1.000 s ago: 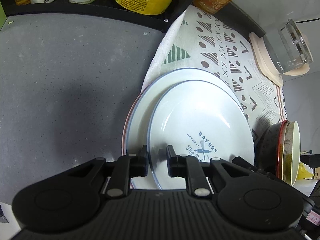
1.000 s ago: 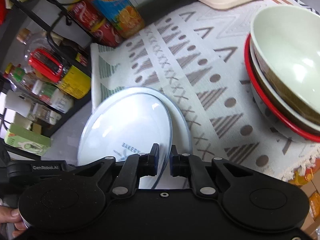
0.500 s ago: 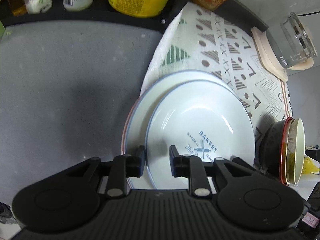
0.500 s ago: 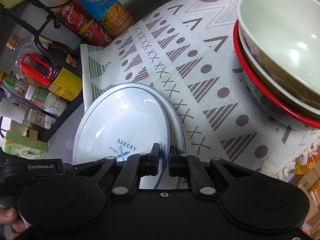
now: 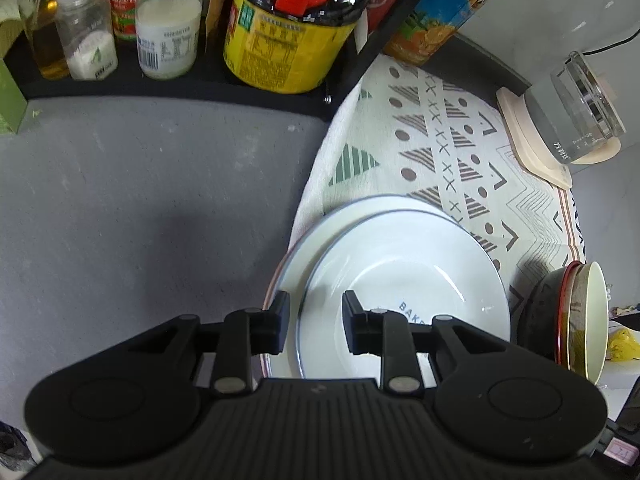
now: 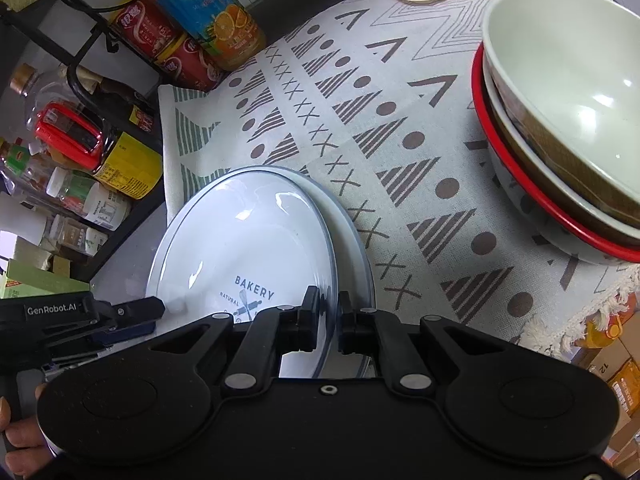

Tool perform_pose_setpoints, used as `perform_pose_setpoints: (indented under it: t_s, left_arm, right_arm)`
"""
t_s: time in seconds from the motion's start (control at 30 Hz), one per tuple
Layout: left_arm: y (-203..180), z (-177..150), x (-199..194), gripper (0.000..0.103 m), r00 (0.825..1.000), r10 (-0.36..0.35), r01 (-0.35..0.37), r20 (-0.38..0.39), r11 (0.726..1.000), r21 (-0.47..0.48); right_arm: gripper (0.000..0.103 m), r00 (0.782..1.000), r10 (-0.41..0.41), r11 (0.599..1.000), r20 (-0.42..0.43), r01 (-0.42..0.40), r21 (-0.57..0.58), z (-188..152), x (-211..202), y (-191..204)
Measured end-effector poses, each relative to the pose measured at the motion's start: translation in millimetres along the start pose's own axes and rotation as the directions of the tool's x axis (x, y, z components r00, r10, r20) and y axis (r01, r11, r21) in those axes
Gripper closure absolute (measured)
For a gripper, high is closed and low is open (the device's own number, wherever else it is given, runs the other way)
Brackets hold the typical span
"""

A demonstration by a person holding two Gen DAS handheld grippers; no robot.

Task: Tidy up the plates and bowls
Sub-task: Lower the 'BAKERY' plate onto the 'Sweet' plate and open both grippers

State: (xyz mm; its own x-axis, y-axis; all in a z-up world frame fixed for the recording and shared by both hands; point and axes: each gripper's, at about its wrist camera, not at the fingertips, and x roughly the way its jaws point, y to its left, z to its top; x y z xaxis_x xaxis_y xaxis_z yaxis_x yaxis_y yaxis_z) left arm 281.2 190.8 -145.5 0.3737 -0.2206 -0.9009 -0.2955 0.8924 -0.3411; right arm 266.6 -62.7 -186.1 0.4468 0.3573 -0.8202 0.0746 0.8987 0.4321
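Observation:
A white "BAKERY" plate (image 5: 404,276) lies on a larger white plate (image 5: 320,232) at the left edge of the patterned cloth. My left gripper (image 5: 314,322) is open, its fingers straddling the near-left rim of the top plate without gripping it. My right gripper (image 6: 329,322) is shut on the right rim of the BAKERY plate (image 6: 248,240), above the larger plate (image 6: 348,224). A stack of bowls (image 6: 560,128), pale green on top, stands at the right; it also shows in the left wrist view (image 5: 576,320).
A black rack with jars and bottles (image 5: 168,36) lines the back left. An orange juice bottle (image 6: 212,12) and red cans (image 6: 160,40) stand behind the cloth (image 6: 400,128). A glass jug (image 5: 576,120) rests on a cream trivet. Grey countertop (image 5: 140,208) lies left.
My left gripper has opened off the plate rim and drawn back a little. My right gripper stays shut on the plate's other rim, and the plate has settled lower onto the larger plate.

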Motion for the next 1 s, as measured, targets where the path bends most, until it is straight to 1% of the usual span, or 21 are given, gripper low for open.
perform_pose_setpoints:
  t_s: [0.13,0.3,0.37,0.43,0.6,0.8,1.0]
  left_arm:
    - [-2,2,1,0.077,1.0,0.001,-0.001,0.001,1.0,0.016]
    - [-5,1,-1,0.076,0.999,0.027,-0.028,0.022,0.999,0.03]
    - [-6,-1,-1,0.067,0.999,0.041,-0.042,0.032,0.998,0.044]
    - [-6,-1,3,0.065,0.999,0.05,-0.051,0.022,0.998,0.045]
    - [-3,-3,9,0.064,0.999,0.052,-0.052,0.002,0.998,0.037]
    - [0,-3,11,0.064,0.998,0.061,-0.061,-0.001,0.998,0.03]
    - [2,-2,9,0.064,0.999,0.045,-0.045,-0.003,0.999,0.012]
  right_arm:
    - [0.097,1.0,-0.002,1.0,0.01,0.002,-0.024,1,-5,6]
    - [0.097,1.0,-0.016,0.999,0.02,0.016,-0.033,1,-8,6]
    - [0.097,0.999,-0.023,0.999,0.023,0.023,-0.032,1,-10,5]
    - [0.097,0.999,-0.032,0.999,0.03,0.033,-0.036,0,-12,4]
    - [0.097,0.998,-0.046,0.998,0.041,0.047,-0.031,0,-16,0]
    - [0.096,0.997,-0.059,0.997,0.048,0.061,-0.052,1,-16,3]
    - [0.096,0.994,-0.092,0.991,0.066,0.098,-0.087,2,-21,7]
